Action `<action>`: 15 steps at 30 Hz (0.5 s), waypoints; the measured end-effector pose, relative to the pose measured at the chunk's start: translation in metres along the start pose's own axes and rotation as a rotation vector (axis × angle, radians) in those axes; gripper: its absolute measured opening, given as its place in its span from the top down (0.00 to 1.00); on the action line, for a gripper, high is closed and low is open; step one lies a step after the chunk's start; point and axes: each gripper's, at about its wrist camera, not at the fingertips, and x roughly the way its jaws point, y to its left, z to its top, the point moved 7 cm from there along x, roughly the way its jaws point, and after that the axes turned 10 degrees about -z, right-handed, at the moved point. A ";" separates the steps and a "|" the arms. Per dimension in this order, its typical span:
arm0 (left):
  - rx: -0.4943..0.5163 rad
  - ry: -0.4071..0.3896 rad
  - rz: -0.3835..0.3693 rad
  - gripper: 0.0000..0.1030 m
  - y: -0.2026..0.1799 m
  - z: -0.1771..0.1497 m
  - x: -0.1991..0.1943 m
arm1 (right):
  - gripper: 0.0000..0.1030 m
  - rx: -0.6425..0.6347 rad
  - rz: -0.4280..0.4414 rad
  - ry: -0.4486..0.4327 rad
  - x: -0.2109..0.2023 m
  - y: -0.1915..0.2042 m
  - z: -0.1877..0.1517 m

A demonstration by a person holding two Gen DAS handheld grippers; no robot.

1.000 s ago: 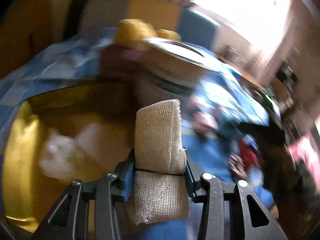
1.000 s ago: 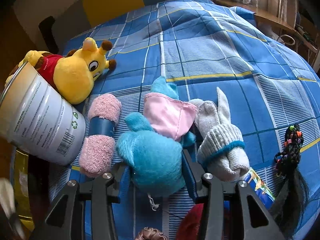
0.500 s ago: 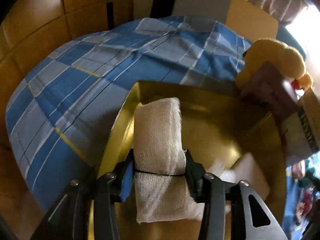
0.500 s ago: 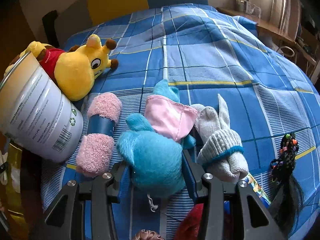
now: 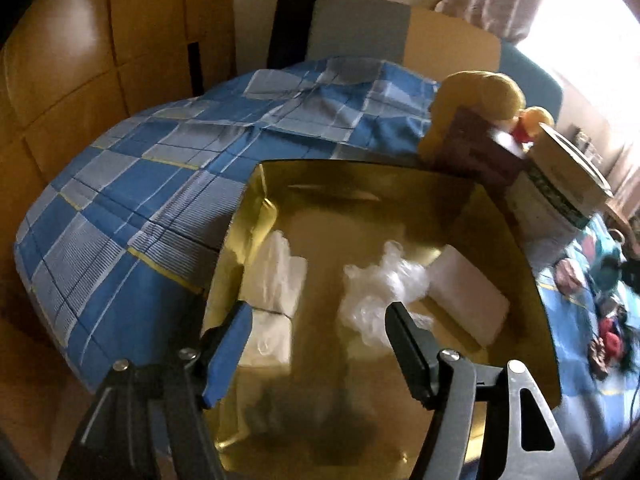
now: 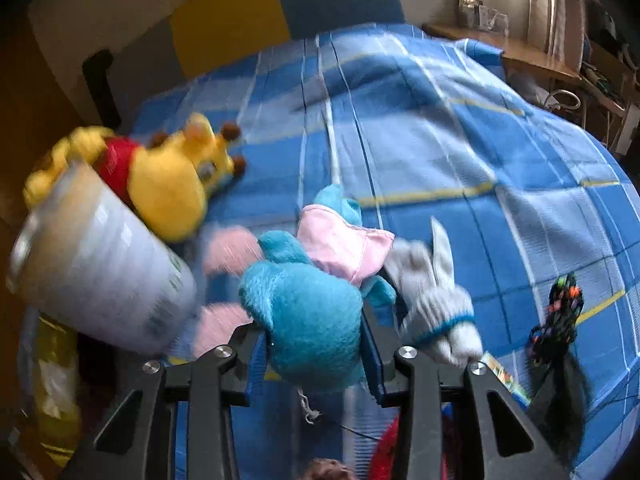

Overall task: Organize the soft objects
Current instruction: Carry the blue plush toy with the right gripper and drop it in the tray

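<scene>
My left gripper (image 5: 320,324) is open and empty above a gold box (image 5: 360,184). The white gauze roll (image 5: 274,292) lies inside the box against its left wall. A crumpled clear plastic piece (image 5: 384,292) and a white pad (image 5: 468,296) also lie in the box. My right gripper (image 6: 314,340) is shut on a blue plush toy (image 6: 312,312) with a pink patch, held over the blue checked bedspread (image 6: 440,140). A yellow giraffe plush (image 6: 176,184), a pink-ended roll (image 6: 228,252) and a white glove (image 6: 436,308) lie around it.
A large tin can (image 6: 96,276) lies on its side beside the giraffe and next to the gold box (image 6: 56,392). Dark hair ties (image 6: 560,312) and a red item (image 6: 384,456) lie at the right and bottom. A wooden wall (image 5: 80,80) stands left of the bed.
My left gripper has opened and let go of the gauze roll, which now lies in the gold box. My right gripper has lifted a little with the blue plush.
</scene>
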 end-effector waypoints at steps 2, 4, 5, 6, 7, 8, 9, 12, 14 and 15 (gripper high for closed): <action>-0.005 -0.008 -0.012 0.32 -0.002 -0.005 -0.006 | 0.62 0.001 -0.001 -0.027 -0.011 0.008 0.018; -0.008 -0.010 -0.024 0.32 -0.004 -0.007 -0.008 | 0.62 -0.004 -0.017 -0.053 -0.021 0.019 0.041; -0.013 -0.013 -0.031 0.32 -0.005 -0.009 -0.011 | 0.62 -0.002 -0.026 -0.071 -0.026 0.026 0.057; -0.015 -0.016 -0.034 0.31 -0.005 -0.010 -0.013 | 0.62 -0.001 -0.031 -0.089 -0.032 0.034 0.070; -0.013 -0.018 -0.036 0.29 -0.006 -0.011 -0.015 | 0.62 0.000 -0.030 -0.105 -0.037 0.042 0.083; -0.011 -0.022 -0.037 0.29 -0.007 -0.013 -0.017 | 0.62 -0.002 -0.026 -0.117 -0.041 0.051 0.093; -0.012 -0.025 -0.037 0.28 -0.006 -0.014 -0.019 | 0.62 -0.009 -0.021 -0.134 -0.048 0.064 0.105; -0.018 -0.029 -0.039 0.28 -0.004 -0.016 -0.022 | 0.62 -0.067 -0.007 -0.196 -0.071 0.112 0.134; -0.025 -0.028 -0.037 0.28 -0.001 -0.017 -0.022 | 0.62 -0.119 0.030 -0.230 -0.087 0.150 0.142; -0.029 -0.027 -0.037 0.28 0.001 -0.018 -0.023 | 0.62 -0.163 0.062 -0.255 -0.099 0.178 0.143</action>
